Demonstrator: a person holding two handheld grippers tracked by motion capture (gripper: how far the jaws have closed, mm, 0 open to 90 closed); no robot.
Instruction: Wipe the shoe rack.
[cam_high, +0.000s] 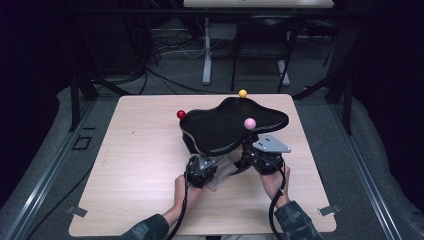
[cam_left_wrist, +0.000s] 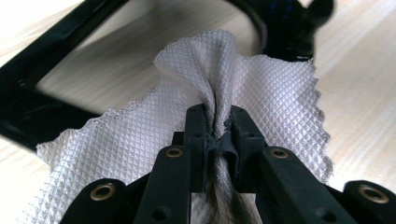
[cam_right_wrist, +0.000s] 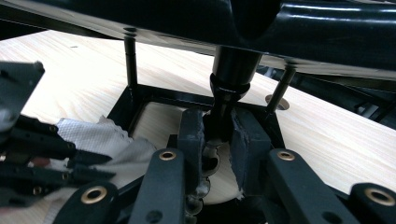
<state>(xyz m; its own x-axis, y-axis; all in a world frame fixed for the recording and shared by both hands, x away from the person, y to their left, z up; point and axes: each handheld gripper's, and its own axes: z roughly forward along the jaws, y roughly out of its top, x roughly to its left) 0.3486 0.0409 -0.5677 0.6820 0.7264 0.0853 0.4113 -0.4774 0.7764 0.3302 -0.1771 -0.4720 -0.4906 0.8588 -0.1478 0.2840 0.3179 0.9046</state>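
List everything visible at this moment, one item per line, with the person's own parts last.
Table: one, light wood, centre of the high view.
Curved stand: one, glossy black, on the table's middle.
Balls: three, red, yellow, pink, at the stand's top edge.
Paper towel: one, white, embossed, pinched in the left gripper.
Left gripper: black, shut on the towel.
Right gripper: black, fingers clamped on the stand's post.
Hands: two, near table edge, left, right.
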